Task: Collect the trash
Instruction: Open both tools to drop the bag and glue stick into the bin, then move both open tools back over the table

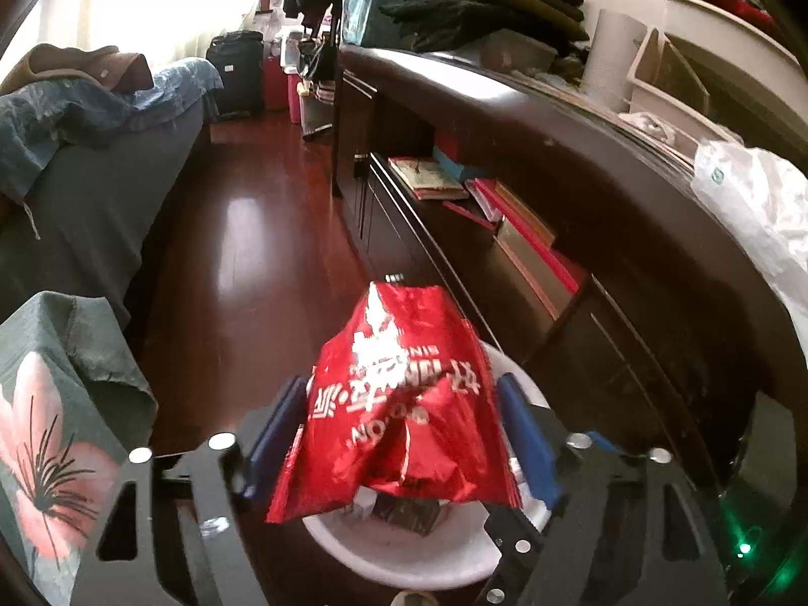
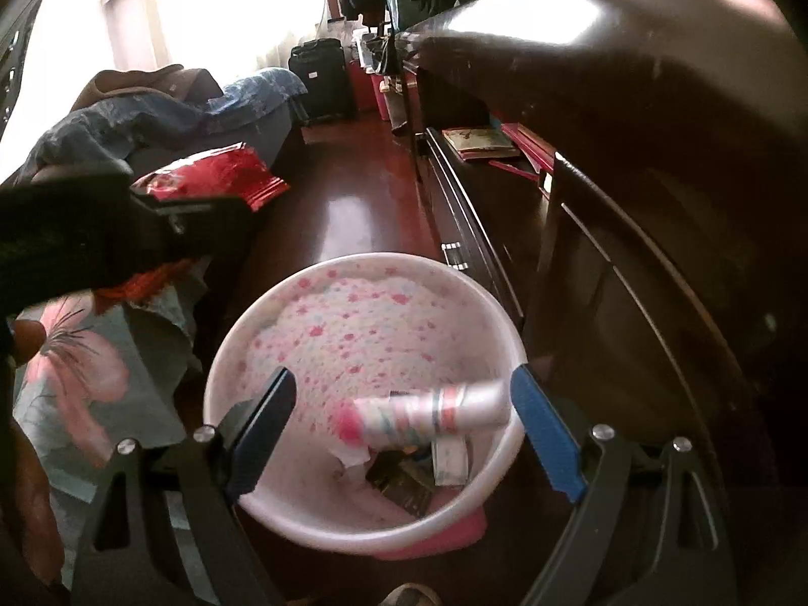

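My left gripper [image 1: 401,404] is shut on a crumpled red foil snack bag [image 1: 399,399] with white lettering, held just above a white bin [image 1: 394,555]. In the right wrist view the same bag [image 2: 212,177] shows at the left, beyond the black left gripper body. My right gripper [image 2: 401,401] is open over the white bin [image 2: 222,348], whose inside has pink spots. A blurred white and pink striped wrapper [image 2: 429,411] is in the air between the blue fingers [image 2: 548,434], over the bin. Dark scraps and paper [image 2: 409,480] lie at the bin's bottom.
A dark wooden cabinet [image 1: 581,166] with books on a shelf runs along the right. A bed with blue bedding [image 1: 91,116] stands left. A floral cloth [image 1: 50,429] hangs at near left. Red wood floor [image 1: 242,232] lies between. A white plastic bag [image 1: 757,197] sits on the cabinet.
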A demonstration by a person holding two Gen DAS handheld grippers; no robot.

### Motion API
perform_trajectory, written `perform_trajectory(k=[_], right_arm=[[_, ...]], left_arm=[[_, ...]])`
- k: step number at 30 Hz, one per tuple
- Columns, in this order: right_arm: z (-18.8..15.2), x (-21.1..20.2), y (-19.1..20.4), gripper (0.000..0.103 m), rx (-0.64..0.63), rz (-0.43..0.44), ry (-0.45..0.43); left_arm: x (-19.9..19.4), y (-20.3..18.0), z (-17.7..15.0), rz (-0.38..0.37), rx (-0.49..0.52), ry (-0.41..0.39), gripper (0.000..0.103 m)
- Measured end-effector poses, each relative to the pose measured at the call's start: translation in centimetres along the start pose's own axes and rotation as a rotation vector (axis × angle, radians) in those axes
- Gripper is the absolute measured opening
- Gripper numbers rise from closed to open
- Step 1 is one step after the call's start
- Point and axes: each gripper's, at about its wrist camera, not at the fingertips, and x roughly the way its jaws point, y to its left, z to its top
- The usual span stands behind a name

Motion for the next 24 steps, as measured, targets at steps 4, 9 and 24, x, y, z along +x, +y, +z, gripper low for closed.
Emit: perform_trajectory(k=[4,9,24], right_arm=[[-0.1,0.5,-0.4,0.091,0.013,0.0,0.001],[-0.7,0.1,-0.7,0.092,0.025,-0.007,0.008],[-1.7,-4.7,1.1,0.092,0.012,0.006,-0.001]], left_arm=[[0.6,0.4,0.2,0.008,-0.012,0.005,0.08],[1.6,0.6,0.5,-0.011,-0.031,0.021,0.095],[-2.9,2.3,-0.3,0.0,-0.087,-0.003,0.097]])
